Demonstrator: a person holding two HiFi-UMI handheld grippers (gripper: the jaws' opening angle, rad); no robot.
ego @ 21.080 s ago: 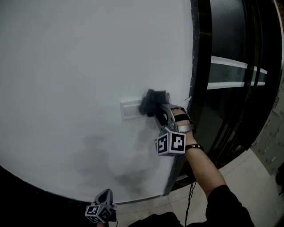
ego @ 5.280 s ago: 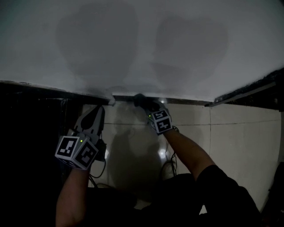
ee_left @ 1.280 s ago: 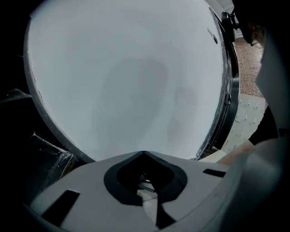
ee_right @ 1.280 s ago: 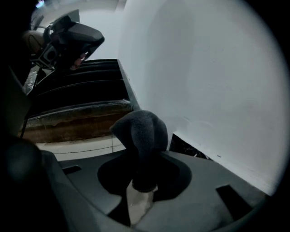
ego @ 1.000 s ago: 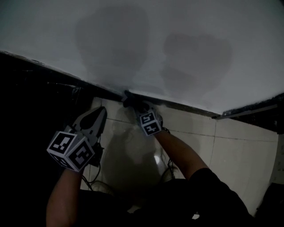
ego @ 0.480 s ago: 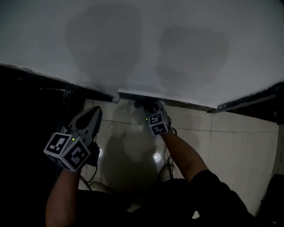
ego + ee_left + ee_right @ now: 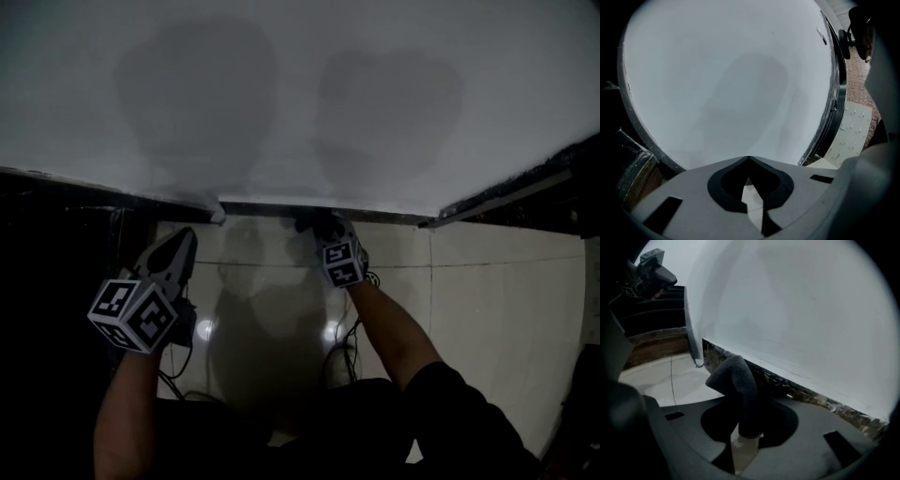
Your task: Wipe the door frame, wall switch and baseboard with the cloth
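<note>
Your right hand-held gripper [image 7: 324,231] sits just above the middle of the head view, its jaws shut on the dark grey cloth [image 7: 737,383]. The cloth stands up between the jaws and folds over at its top. Its bunched end is right at the dark baseboard [image 7: 797,389], which runs along the foot of the white wall [image 7: 300,84]. I cannot tell whether the two actually touch.

Your left hand-held gripper [image 7: 749,160] is at the lower left of the head view, over the glossy tiled floor [image 7: 487,309] and well apart from the cloth. Its jaw tips meet with nothing between them. It points up at the wall and touches neither the wall nor the baseboard.
</note>
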